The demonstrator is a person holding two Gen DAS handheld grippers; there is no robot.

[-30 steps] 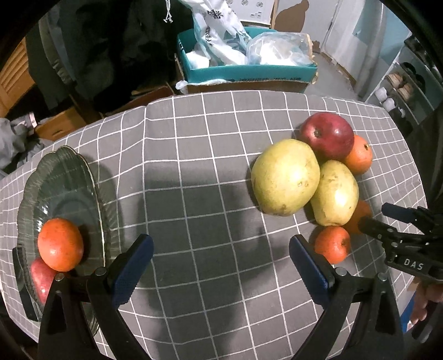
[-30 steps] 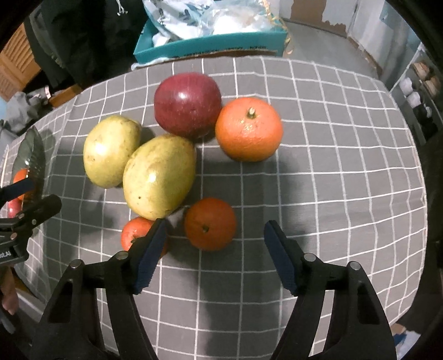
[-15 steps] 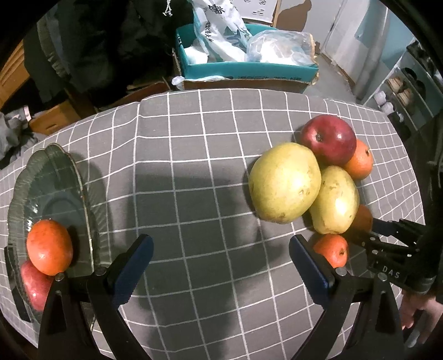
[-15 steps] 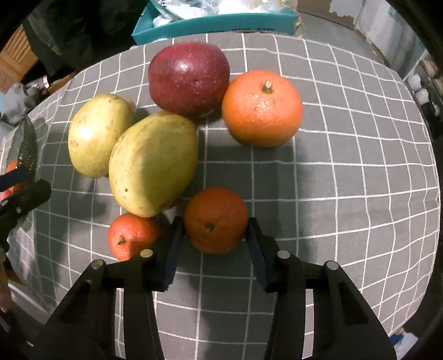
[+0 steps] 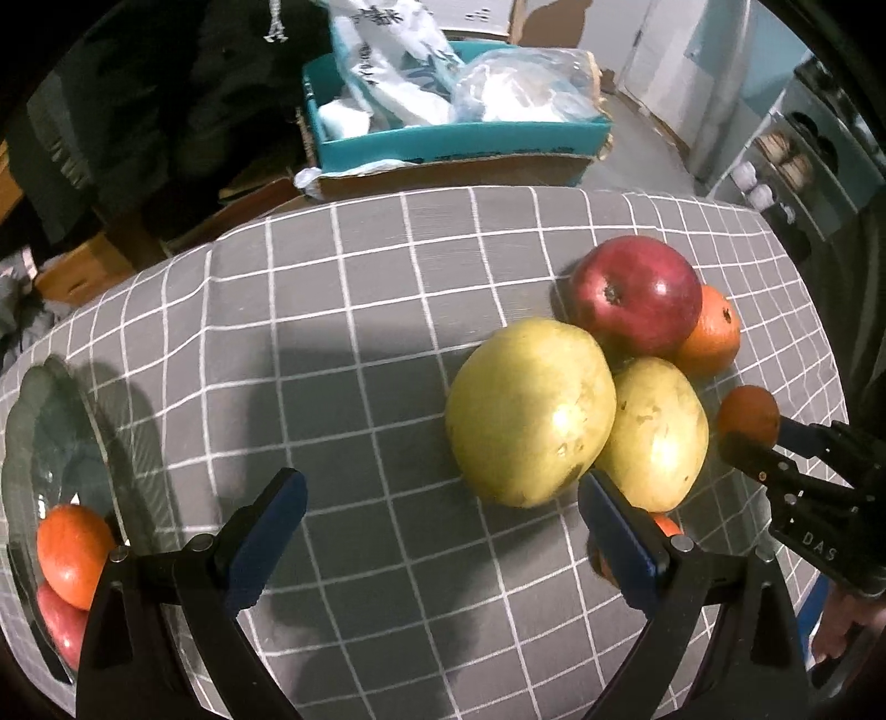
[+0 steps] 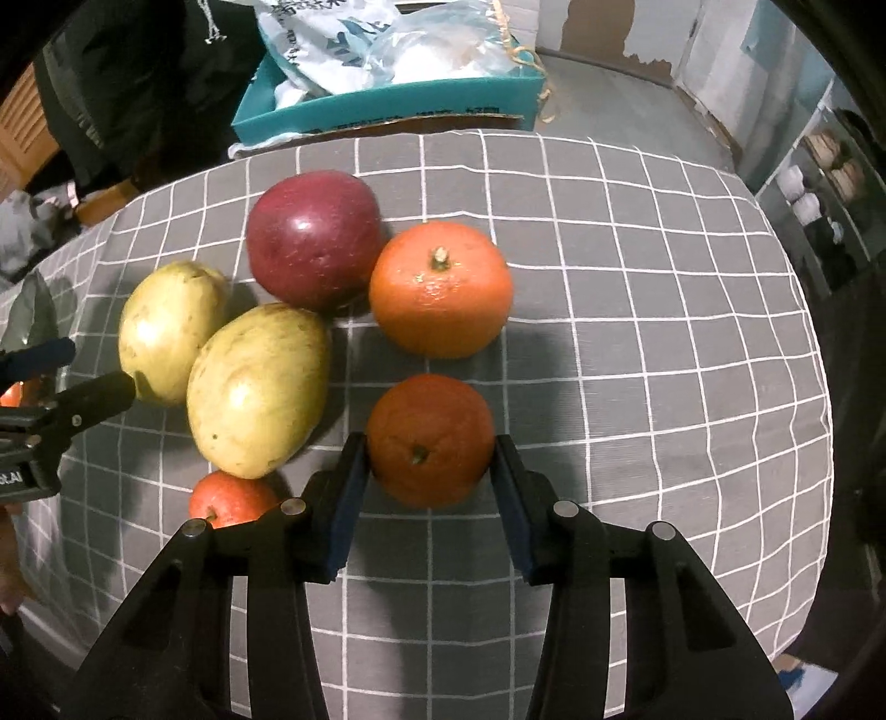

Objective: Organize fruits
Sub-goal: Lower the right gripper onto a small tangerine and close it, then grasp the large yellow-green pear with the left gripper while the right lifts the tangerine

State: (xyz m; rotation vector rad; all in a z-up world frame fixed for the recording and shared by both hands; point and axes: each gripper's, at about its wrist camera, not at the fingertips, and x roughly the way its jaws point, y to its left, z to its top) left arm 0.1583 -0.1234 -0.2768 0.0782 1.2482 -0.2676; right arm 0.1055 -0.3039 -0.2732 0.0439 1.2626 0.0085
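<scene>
Fingers [image 6: 354, 487] of the right gripper [image 6: 429, 471] are pinching a small dark orange tangerine [image 6: 429, 440], one blue pad pressing on each side of it. In the left wrist view the same tangerine [image 5: 747, 414] is showing at the tip of the right gripper [image 5: 775, 443], at the right edge of the fruit pile. The left gripper [image 5: 443, 531] is hovering over the bench [image 5: 360, 332] with its fingers [image 5: 271, 531] spread wide and gripping nothing.

Just beyond the pinched tangerine, a larger orange [image 6: 440, 288] is sitting stem up, touching a dark red apple [image 6: 313, 238] on its left. Two yellow-green mangoes are lying side by side in front of the apple: the nearer mango [image 6: 257, 387] is leaning against the farther mango [image 6: 169, 329]. A small red-orange fruit [image 6: 232, 498] is resting below the nearer mango, just beside the right gripper's left finger.

A grey cloth with a white grid is covering the bench. At the left end of the bench, well apart from the pile, a green glass plate [image 5: 39, 421] is holding an orange fruit [image 5: 72, 554] and a red fruit [image 5: 58, 626], touching each other. Past the far edge of the bench, a teal box [image 6: 387, 102] is holding white plastic bags [image 6: 398, 50].
</scene>
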